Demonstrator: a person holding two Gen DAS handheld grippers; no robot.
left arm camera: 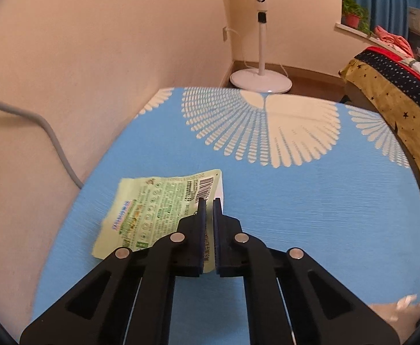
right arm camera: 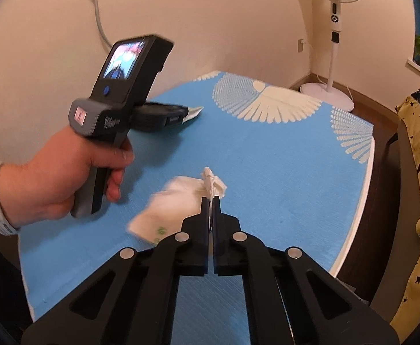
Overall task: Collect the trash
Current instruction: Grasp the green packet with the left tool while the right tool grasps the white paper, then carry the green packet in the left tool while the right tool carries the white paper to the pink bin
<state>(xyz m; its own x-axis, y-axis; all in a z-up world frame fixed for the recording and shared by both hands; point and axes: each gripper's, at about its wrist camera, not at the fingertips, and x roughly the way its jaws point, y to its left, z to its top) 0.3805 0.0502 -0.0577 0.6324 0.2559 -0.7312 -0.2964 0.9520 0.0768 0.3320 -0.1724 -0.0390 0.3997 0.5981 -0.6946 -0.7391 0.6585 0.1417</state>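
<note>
We have the green wrapper (left arm camera: 152,210) pinched in the left tool (left arm camera: 209,201), fingers nearly together, above the blue surface (left arm camera: 296,201). It's flat and crinkled, with a barcode and small print too blurred to read. Right tool (right arm camera: 210,199) is clamped on a crumpled white tissue (right arm camera: 178,201) over the same surface.

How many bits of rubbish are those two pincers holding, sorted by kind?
Green printed wrapper, pinched by the left gripper: 1
White crumpled tissue, pinched by the right gripper: 1
Total: 2
</note>
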